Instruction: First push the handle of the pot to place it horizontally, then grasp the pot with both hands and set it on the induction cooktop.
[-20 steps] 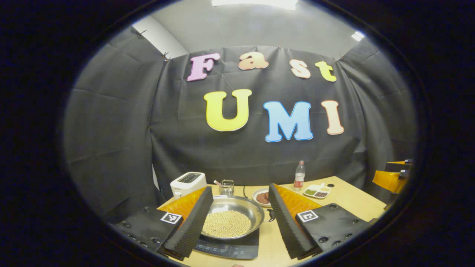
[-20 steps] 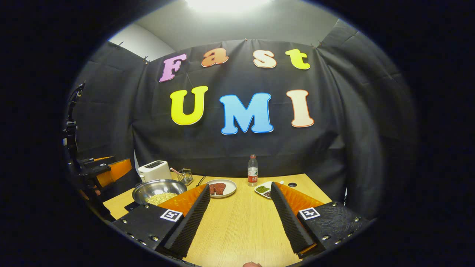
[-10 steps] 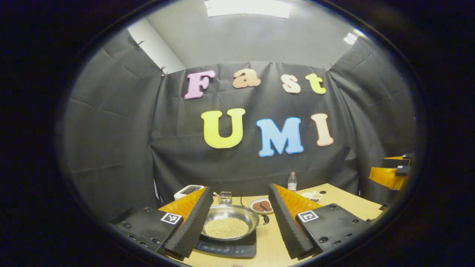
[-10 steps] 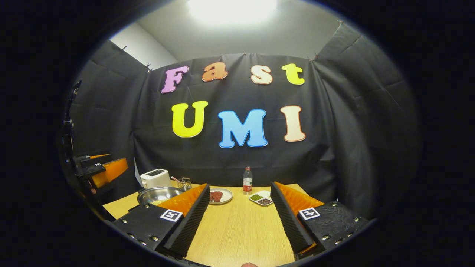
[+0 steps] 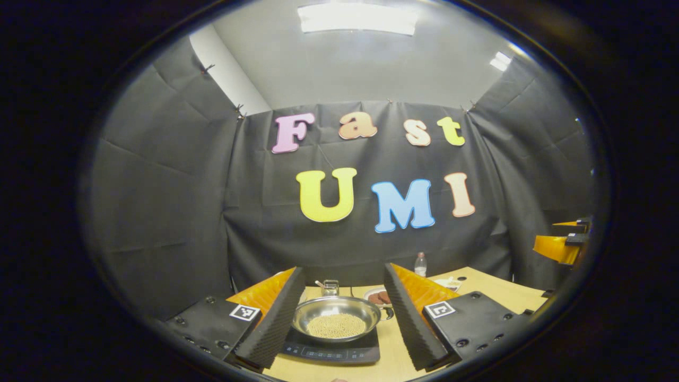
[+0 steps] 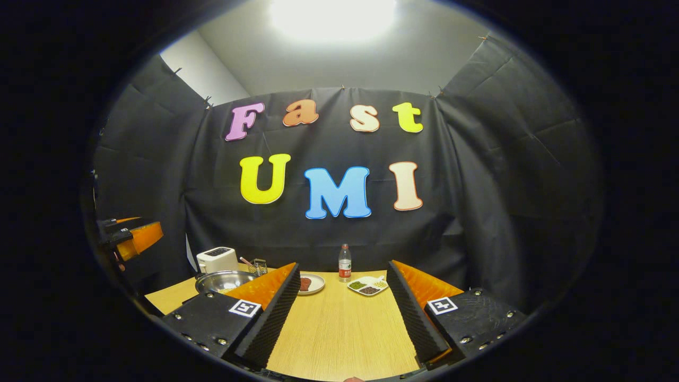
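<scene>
On our table, the pot sits on the cooktop, handle pointing right; both jaws released, holding nothing.

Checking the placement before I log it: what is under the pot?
The pot, filled with small yellowish beans, sits on the black induction cooktop, whose front control panel shows. The cooktop surface directly beneath the pot is covered by it.

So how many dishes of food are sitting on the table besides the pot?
2: a round plate of brownish food mid-table, and a divided dish right of it, near the bottle. Others may be hidden behind the jaws.
</scene>
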Motion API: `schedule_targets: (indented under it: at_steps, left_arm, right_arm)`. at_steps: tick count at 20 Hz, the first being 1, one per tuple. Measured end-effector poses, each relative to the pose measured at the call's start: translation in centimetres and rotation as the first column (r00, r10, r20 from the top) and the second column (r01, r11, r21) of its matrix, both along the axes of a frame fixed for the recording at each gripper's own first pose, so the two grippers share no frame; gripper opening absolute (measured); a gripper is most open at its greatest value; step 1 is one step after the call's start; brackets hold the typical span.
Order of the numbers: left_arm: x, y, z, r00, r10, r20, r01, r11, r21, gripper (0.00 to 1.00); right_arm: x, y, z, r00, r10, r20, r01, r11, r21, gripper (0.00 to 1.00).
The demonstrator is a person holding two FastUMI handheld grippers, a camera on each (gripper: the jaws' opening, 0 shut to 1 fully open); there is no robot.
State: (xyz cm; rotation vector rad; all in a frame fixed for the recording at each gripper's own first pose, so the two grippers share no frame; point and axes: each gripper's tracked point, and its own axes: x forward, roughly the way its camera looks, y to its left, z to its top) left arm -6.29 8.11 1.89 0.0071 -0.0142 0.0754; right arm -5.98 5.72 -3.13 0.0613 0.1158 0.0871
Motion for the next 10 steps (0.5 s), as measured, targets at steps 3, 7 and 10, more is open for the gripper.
schedule_targets:
  at_steps: [3, 7, 10]
  left_arm:
    - [-0.8, 0.4, 0.1, 1.0, 0.003, 0.008, -0.003, 1.0, -0.004, 0.97]
    - [-1.4, 0.5, -0.3, 1.0, 0.003, 0.01, -0.003, 1.0, -0.001, 1.0]
    - [-1.7, 0.4, -0.2, 1.0, -0.002, 0.017, 0.002, 1.0, 0.006, 0.97]
  right_arm:
    - [-0.8, -0.1, 0.6, 1.0, -0.018, 0.014, 0.018, 1.0, 0.013, 0.98]
    - [-1.5, -0.1, 0.6, 1.0, -0.022, 0.016, 0.023, 1.0, -0.005, 0.98]
    - [-1.8, 0.2, 0.7, 1.0, -0.025, 0.013, 0.025, 1.0, 0.0, 0.98]
